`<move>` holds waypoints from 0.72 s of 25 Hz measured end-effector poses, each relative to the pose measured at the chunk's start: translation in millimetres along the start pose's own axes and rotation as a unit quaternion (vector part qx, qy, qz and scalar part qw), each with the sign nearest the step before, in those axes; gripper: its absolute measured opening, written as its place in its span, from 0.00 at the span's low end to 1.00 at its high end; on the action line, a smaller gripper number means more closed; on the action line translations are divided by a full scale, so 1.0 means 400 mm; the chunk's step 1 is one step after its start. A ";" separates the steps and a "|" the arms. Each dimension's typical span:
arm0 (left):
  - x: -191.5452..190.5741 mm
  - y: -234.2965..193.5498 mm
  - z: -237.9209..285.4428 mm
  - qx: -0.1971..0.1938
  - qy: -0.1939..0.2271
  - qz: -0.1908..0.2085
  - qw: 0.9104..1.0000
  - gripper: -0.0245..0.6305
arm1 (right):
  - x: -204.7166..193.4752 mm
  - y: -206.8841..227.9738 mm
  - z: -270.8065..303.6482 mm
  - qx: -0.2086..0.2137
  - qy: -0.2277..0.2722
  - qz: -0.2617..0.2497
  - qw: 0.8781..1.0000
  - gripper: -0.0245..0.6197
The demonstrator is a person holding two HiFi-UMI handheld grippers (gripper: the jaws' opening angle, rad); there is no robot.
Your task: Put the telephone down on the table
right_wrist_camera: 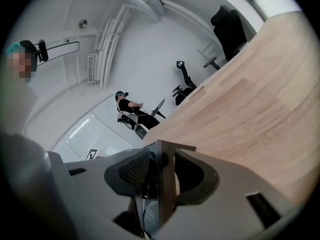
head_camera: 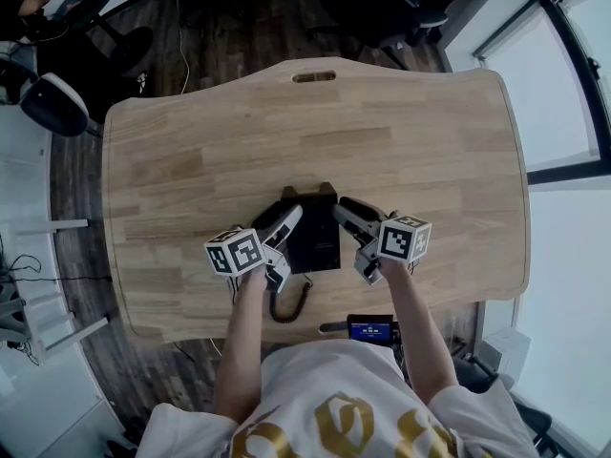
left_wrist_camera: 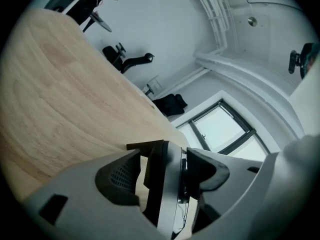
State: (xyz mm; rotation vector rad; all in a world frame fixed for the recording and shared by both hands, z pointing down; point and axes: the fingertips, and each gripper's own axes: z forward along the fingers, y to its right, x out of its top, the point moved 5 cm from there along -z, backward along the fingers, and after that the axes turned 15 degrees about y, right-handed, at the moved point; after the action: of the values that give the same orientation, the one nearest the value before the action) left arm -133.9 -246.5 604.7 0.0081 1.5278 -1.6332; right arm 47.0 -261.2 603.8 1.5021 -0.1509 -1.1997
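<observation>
A black telephone [head_camera: 313, 237] lies on the wooden table [head_camera: 191, 151] near its front edge, and its coiled cord [head_camera: 291, 303] trails toward me. My left gripper [head_camera: 284, 225] is at the phone's left edge. In the left gripper view the phone [left_wrist_camera: 167, 194] stands edge-on between the jaws, with wood showing between it and the left pad [left_wrist_camera: 120, 176], so this gripper is open. My right gripper [head_camera: 348, 219] is at the phone's right edge. In the right gripper view both pads hug the thin edge of the phone [right_wrist_camera: 166, 184].
A cable slot [head_camera: 313, 76] is cut near the table's far edge. A small device with a blue screen [head_camera: 370, 330] sits just off the front edge by my body. Office chairs [head_camera: 57, 98] stand on the dark floor behind. A seated person [right_wrist_camera: 127, 109] is far off.
</observation>
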 end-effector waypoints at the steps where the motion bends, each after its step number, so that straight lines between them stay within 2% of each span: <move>1: 0.005 0.001 -0.007 0.006 0.003 0.009 1.000 0.44 | 0.003 -0.003 -0.006 -0.003 0.005 -0.003 1.000 0.28; 6: 0.032 0.021 -0.052 0.021 0.023 0.043 0.999 0.44 | 0.022 -0.027 -0.039 -0.020 0.036 -0.021 0.999 0.25; 9: 0.046 0.052 -0.074 0.020 0.041 0.070 0.996 0.44 | 0.038 -0.054 -0.060 -0.020 0.064 -0.011 0.998 0.18; 11: 0.051 0.080 -0.088 0.013 0.056 0.087 0.995 0.37 | 0.044 -0.075 -0.073 -0.021 0.080 -0.016 0.996 0.12; 15: 0.054 0.139 -0.127 0.003 0.067 0.142 0.988 0.16 | 0.040 -0.131 -0.105 -0.025 0.090 -0.070 0.993 0.09; 16: 0.053 0.151 -0.140 0.005 0.067 0.155 0.986 0.11 | 0.042 -0.149 -0.115 -0.023 0.100 -0.067 0.992 0.08; 18: 0.054 0.174 -0.165 0.008 0.069 0.175 0.982 0.07 | 0.053 -0.186 -0.136 -0.021 0.125 -0.060 0.990 0.07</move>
State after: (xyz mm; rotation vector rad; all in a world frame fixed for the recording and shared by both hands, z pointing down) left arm -142.1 -195.9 520.9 0.3856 1.5166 -1.3846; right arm 59.2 -213.5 522.9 1.6288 0.1338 -1.0891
